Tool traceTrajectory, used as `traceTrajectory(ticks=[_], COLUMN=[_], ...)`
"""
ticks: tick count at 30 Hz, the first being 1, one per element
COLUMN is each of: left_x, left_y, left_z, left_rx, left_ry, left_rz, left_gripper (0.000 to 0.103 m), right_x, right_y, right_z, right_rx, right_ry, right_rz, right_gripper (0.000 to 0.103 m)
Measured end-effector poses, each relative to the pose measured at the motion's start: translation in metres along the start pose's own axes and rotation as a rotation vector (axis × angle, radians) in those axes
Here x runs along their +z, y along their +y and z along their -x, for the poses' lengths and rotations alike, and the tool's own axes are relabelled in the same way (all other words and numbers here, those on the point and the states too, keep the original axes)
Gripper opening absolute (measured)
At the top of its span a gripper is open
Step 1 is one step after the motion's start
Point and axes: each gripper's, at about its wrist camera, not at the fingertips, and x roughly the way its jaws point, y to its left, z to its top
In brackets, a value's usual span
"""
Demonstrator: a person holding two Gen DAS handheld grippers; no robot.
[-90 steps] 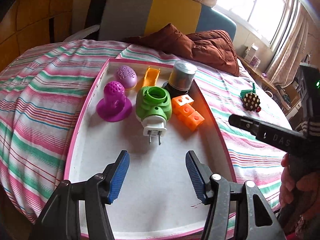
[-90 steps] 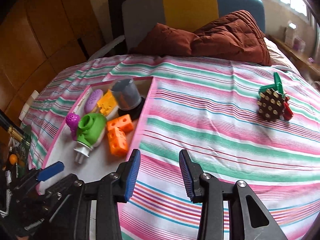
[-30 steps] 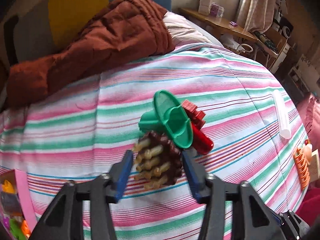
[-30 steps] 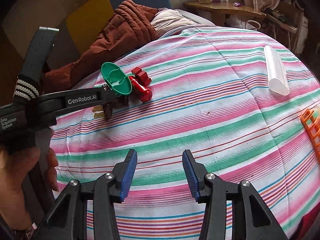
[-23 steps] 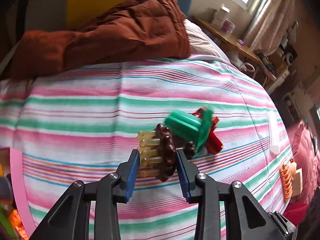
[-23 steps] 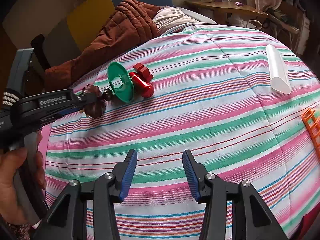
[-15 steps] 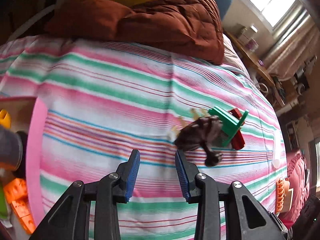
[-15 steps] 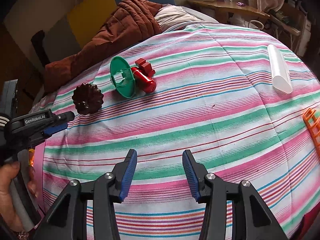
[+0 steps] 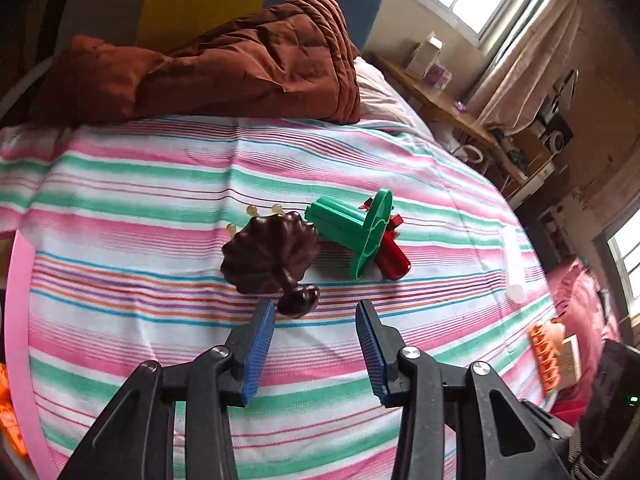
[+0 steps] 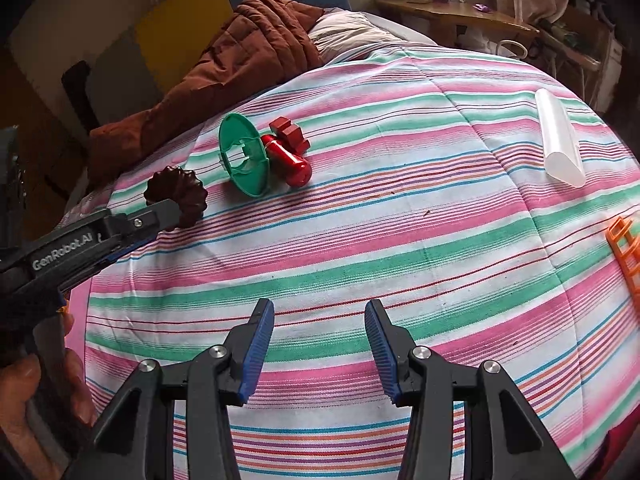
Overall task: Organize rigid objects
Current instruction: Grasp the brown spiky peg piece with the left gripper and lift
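A dark brown scalloped brush piece (image 9: 272, 258) with pale pegs lies on the striped bedspread, its knob toward me. It also shows in the right wrist view (image 10: 176, 194). My left gripper (image 9: 316, 320) is open and empty just short of it, its left fingertip beside the knob; it also shows in the right wrist view (image 10: 160, 216). A green disc spool (image 9: 360, 232) and a red cylinder (image 9: 394, 258) lie just right of the brush. My right gripper (image 10: 319, 322) is open and empty over bare bedspread.
The pink tray's rim (image 9: 18, 300) with orange blocks (image 9: 8, 412) is at the far left. A clear tube (image 10: 558, 138) and an orange grid piece (image 10: 626, 252) lie to the right. A brown quilt (image 9: 208, 68) is piled at the back.
The left gripper had closed around the brown brush, then dropped it onto the bedspread and opened wider; it now sits close behind the brush. The right gripper barely moved.
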Motion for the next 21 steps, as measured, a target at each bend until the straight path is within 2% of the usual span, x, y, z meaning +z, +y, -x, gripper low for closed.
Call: traceTrajectory(ticks=[2,4,6,7,12,18,21], left_x=[0.004,0.007,0.008,0.008,0.002,-0.005,-0.008], left_y=[-0.001,0.002,0.004,0.003,0.003,0.005,0.008], left_z=[-0.008,-0.014,-0.016,-0.015,0.000,0.033,0.027], left_rx=[0.024,0.050,0.050,0.065,0.095,0.064,0.088], left_ry=[0.007,0.008,0.010,0.007,-0.026,-0.077,-0.059], left_rz=[0.000,0.010,-0.001,-0.026,-0.088,-0.098,-0.112], left_gripper=[0.041,0.035,0.023,0.022,0.022,0.022,0.022], right_x=[0.001,0.003,0.004,0.004,0.004,0.001,-0.001], right_y=[-0.001,-0.002,-0.002,-0.002,-0.002,0.000,0.002], right_z=[0.001,0.002,0.003,0.003,0.002,0.001,-0.001], right_rx=[-0.004,-0.004,-0.002,-0.002,-0.005,0.006,0.003], right_ry=[-0.006,-0.009,-0.011,-0.012,-0.010,0.000,0.008], right_rz=[0.000,-0.001,-0.001,-0.002,-0.001,0.000,0.007], right_gripper=[0.048,0.048,0.048,0.048,0.048,0.048,0.048])
